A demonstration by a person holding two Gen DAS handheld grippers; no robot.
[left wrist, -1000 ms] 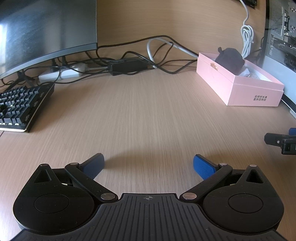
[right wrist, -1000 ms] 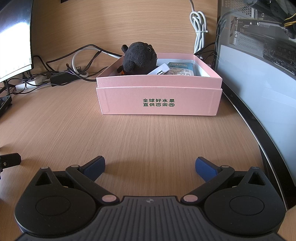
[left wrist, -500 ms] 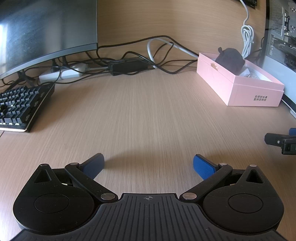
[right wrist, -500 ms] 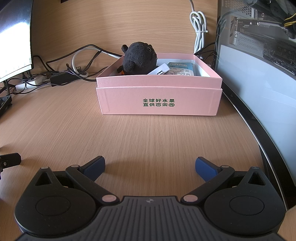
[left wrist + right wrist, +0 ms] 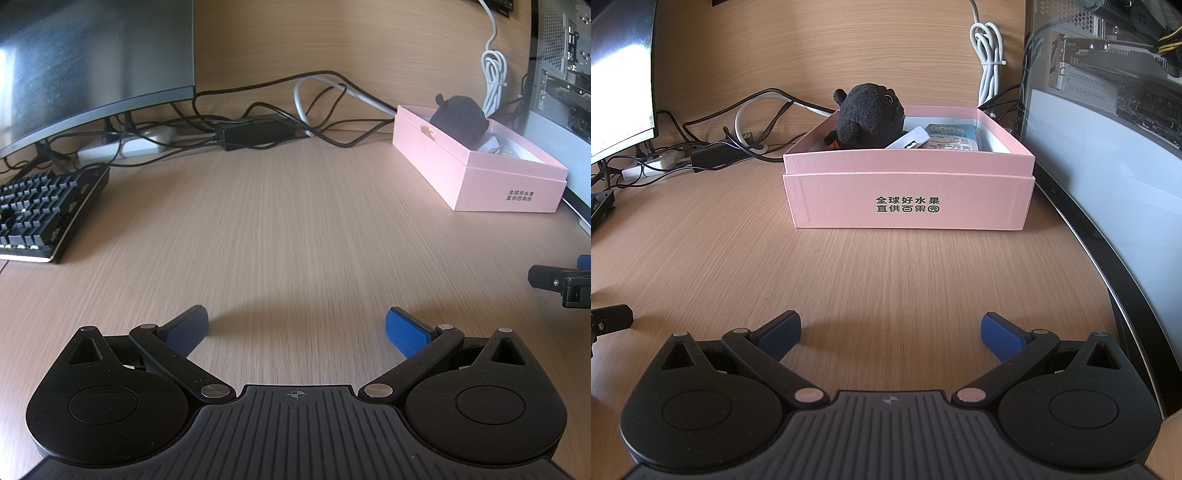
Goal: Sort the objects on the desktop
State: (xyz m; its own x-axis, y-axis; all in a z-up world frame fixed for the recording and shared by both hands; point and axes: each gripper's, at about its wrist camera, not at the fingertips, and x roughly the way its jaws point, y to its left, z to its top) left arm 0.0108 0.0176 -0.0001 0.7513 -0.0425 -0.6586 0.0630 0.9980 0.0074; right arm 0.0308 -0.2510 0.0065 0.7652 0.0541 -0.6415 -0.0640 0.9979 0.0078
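Both grippers idle: left gripper point(image 5: 297, 326) fingers spread wide over bare counter point(image 5: 295, 229), nothing between them; right gripper point(image 5: 891, 330) same, spread and empty, aimed at the pink box point(image 5: 908, 201) at 12 o'clock. Sorted items already sit in the box: black plush toy point(image 5: 870, 116) in the far-left corner, a white flat gadget point(image 5: 910, 138) leaning against it, a teal-and-white printed packet point(image 5: 953, 138) to its right. No loose item visible on the open counter, so the sort looks done or nearly. Handling guess: plush is light and squashy, so pinch the body mid-height; the gadget looks rigid and smooth, so take it across the narrow width; the packet is thin, so take it by an edge. The box looks like light cardboard and will likely slide if nudged; grip a wall. Counter is wood-grain laminate, flat, probably low friction. Room: keyboard point(image 5: 40, 214) at 9 o'clock from the left gripper, monitor point(image 5: 92, 55) at 10, cable tangle point(image 5: 258, 122) at 12, glass-sided PC case point(image 5: 1108, 147) at 2 o'clock of the right gripper, close beside the box.
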